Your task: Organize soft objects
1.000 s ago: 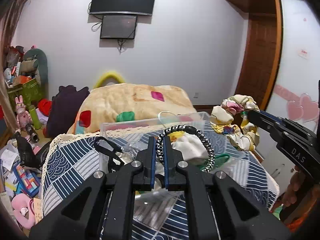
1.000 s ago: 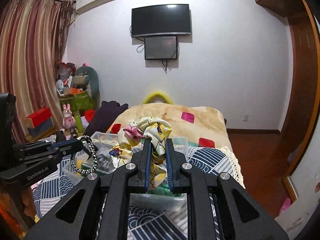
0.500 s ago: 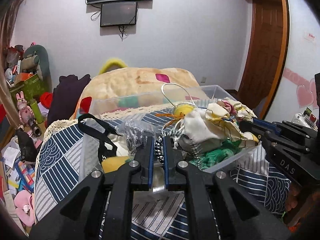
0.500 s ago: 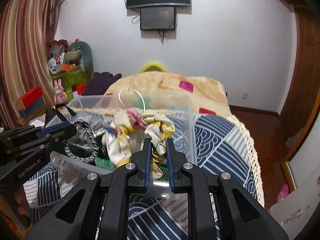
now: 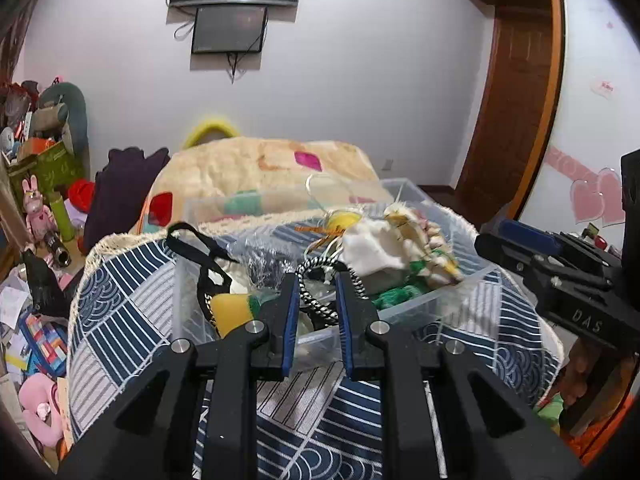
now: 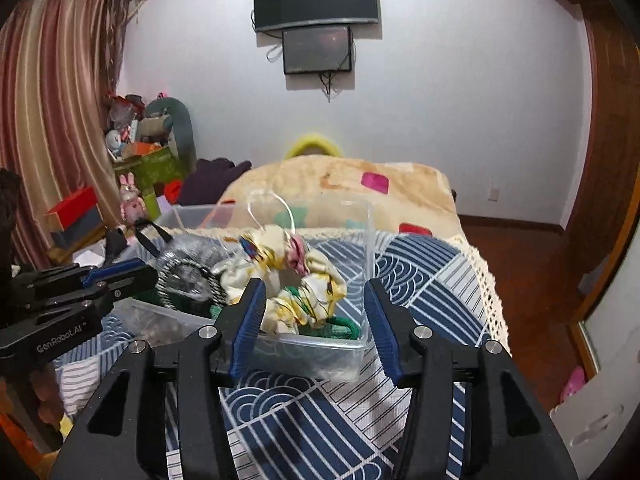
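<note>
A clear plastic bin (image 5: 436,300) (image 6: 370,240) sits on the blue patterned cloth. In it lie a black-and-white braided ring (image 5: 316,300) (image 6: 180,276), a yellow floral scrunchie (image 6: 304,280) (image 5: 416,240), a green cord (image 6: 340,326), a yellow sponge (image 5: 232,312) and a black strap (image 5: 196,240). My left gripper (image 5: 316,284) is open at the bin's near edge, with the ring lying loose between its fingers. My right gripper (image 6: 314,292) is wide open over the bin's near wall, the scrunchie resting free in the bin beyond it.
The cloth-covered surface (image 6: 432,264) drops off at a lace edge on the right. A bed with a beige quilt (image 6: 340,184) is behind the bin. Toys and boxes (image 5: 44,200) crowd the floor at left. A wooden door (image 5: 508,112) stands at right.
Both grippers came down to the bin and opened. The braided ring and the floral scrunchie left the grippers and now lie in the bin.
</note>
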Motion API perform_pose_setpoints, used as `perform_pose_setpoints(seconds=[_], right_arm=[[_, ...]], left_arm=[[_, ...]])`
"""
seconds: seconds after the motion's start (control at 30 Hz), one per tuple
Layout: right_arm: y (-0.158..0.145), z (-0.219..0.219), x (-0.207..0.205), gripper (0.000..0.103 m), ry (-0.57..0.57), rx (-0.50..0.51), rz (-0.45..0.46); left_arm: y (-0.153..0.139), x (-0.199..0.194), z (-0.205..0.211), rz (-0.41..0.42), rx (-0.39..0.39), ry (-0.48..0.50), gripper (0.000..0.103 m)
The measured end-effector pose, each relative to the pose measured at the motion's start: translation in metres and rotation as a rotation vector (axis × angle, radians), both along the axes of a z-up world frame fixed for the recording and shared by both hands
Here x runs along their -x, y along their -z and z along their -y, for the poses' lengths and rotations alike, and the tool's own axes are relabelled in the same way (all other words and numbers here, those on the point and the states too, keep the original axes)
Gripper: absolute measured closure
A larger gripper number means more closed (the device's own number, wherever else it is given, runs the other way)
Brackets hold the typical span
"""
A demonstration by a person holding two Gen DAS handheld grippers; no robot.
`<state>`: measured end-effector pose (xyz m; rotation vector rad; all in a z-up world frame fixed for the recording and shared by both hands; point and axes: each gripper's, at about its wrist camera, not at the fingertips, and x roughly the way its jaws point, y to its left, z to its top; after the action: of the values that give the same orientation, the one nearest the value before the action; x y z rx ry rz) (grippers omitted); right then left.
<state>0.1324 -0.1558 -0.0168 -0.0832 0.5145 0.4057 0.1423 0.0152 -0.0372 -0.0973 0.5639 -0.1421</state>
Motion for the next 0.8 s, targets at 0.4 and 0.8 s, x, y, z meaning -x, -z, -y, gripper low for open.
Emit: perform_pose_setpoints(seconds=[0.4, 0.8], right_arm=[[-0.041, -0.002, 0.042, 0.053, -0.079, -0.06, 0.143], [-0.032, -0.009, 0.064, 0.015, -0.075, -0.049, 0.211]], left_arm=[[-0.046, 0.06, -0.002, 0.158, 0.032, -0.003, 0.07], [-0.04, 0.099, 0.0, 0.24, 0.014, -0.03, 0.019]])
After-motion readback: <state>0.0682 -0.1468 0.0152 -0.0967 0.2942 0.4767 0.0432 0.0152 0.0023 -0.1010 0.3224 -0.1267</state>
